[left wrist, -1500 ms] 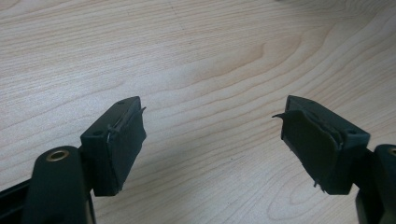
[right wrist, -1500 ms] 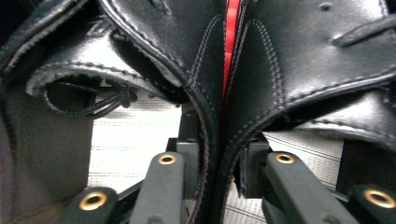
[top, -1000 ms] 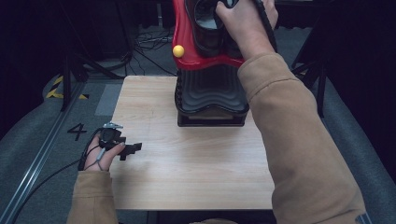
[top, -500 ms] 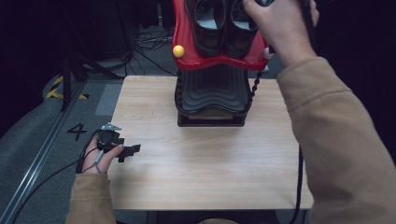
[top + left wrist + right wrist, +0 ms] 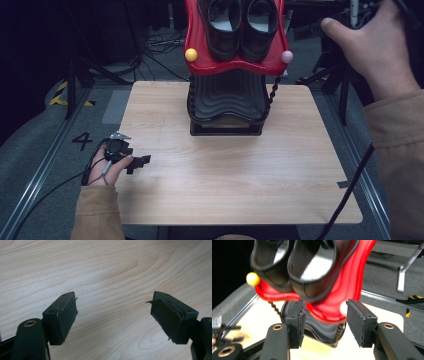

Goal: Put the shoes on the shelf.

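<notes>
A pair of black shoes [image 5: 242, 27] sits side by side on a red wavy shelf [image 5: 200, 47] with a yellow knob [image 5: 190, 54] and a pink knob [image 5: 286, 56], above a black ribbed base [image 5: 226, 102] at the table's far middle. My left gripper [image 5: 142, 162] lies low at the table's left edge, jaws wide apart over bare wood [image 5: 112, 290]. In the right gripper view my right gripper [image 5: 325, 322] is open in the air, facing the shoes [image 5: 312, 267] and red shelf [image 5: 352, 277] from the right. A hand [image 5: 380, 50] holds it up at top right.
The wooden table [image 5: 225, 180] spreads bare in front of the stand. A black cable [image 5: 350, 190] hangs past the table's right edge. Grey floor, metal rails [image 5: 40, 180] and a "4" marking [image 5: 82, 141] lie to the left; stands and cables crowd the dark back.
The right hand has pulled away from the shoes on the shelf, moving right and up. Both shoes now stand uncovered. The left gripper has stayed put.
</notes>
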{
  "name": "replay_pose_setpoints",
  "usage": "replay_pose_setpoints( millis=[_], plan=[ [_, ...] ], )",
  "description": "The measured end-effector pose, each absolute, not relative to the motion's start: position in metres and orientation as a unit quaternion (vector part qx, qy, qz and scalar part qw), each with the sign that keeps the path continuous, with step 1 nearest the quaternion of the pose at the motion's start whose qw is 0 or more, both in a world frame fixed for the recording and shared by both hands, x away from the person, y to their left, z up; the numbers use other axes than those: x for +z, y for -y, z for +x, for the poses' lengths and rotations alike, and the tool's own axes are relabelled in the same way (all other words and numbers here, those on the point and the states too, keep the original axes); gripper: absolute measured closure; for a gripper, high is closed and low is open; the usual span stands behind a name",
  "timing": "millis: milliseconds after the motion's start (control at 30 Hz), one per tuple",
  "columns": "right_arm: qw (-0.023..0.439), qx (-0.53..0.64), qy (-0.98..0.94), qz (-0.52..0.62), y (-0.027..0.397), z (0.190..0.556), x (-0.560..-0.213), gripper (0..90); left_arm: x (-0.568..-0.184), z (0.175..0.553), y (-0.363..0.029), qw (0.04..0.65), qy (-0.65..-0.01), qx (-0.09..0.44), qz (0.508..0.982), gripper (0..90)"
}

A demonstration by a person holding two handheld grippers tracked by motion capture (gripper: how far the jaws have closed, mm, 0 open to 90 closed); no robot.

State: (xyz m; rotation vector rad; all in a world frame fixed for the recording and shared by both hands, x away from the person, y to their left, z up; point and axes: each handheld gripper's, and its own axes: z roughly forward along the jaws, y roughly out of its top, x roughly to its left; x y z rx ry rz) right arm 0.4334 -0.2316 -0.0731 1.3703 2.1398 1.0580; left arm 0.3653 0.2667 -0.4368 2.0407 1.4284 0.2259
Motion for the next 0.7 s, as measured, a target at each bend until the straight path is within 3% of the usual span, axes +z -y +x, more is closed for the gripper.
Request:
replay_pose_setpoints(
  millis=[367, 700],
  plan=[
    [0.191, 0.372, -0.774, 0.476, 0.261, 0.416, -0.094, 46.3, -0.432, 0.361, -0.268, 0.320, -0.538, 0.092, 0.774, 21.7],
    [0.146, 0.383, -0.802, 0.435, 0.280, 0.399, -0.166, 45.0, -0.430, 0.338, -0.271, 0.316, -0.541, 0.097, 0.774, 21.8]
  ],
)
